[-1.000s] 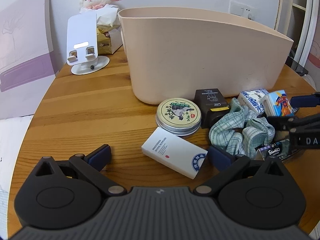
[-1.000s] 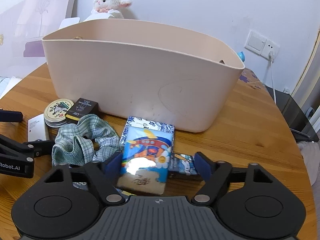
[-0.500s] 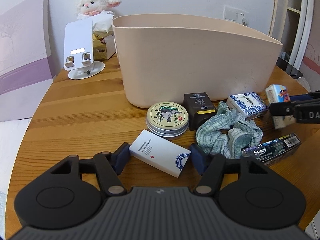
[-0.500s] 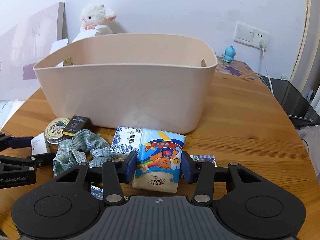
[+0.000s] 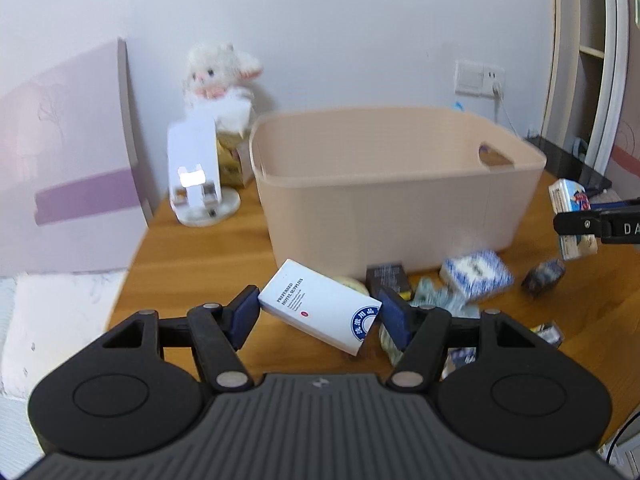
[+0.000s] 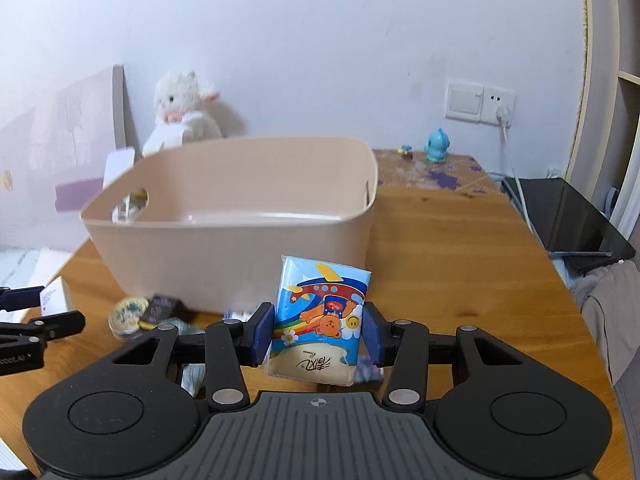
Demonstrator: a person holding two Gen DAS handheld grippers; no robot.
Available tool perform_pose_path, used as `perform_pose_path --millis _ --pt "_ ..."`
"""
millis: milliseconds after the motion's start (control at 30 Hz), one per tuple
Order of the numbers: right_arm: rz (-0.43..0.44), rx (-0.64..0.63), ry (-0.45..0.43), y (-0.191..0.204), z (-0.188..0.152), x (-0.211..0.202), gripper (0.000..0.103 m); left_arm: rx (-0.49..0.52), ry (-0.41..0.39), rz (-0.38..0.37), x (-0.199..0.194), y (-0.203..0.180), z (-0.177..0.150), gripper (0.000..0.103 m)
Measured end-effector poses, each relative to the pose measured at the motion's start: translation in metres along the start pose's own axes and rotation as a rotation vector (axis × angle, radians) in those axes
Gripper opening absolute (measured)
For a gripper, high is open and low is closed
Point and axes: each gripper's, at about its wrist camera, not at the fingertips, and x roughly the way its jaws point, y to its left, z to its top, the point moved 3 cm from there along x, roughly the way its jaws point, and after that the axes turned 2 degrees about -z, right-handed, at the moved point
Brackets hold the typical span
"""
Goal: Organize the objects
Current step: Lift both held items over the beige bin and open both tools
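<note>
We've got the left gripper clamped on the white box, pads pressing its two ends; the box sits tilted between them, lifted off the table, in front of the beige tub. The right gripper is clamped on the tissue pack, the cartoon-plane one, held upright w/ pads on both sides, also raised above the table & just short of the tub's near wall. In the left view that same pack shows at far right, beside the tub's end.

The tub inside looks bare as far as we can see from the right cam.

Still lying on the table by the tub's front wall: a round tin, a small black box, a green checked cloth, a blue-white patterned pack & a dark wrapped bar, blurred.

Behind the tub: a white phone stand, a plush lamb & a wall socket. A small blue figurine stands at the table's back edge.
</note>
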Motion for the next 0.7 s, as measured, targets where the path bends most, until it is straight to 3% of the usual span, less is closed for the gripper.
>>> perform_pose_path --millis 400,700 --pt "0.012 0.009 -0.122 -0.027 0.063 -0.015 0.044 0.0 -0.118 0.038 -0.01 -0.016 0.077 0.067" --pt "0.049 -0.009 -0.071 -0.024 0.099 0.035 0.044 -0.006 -0.104 0.094 0.039 -0.027 0.111 0.067"
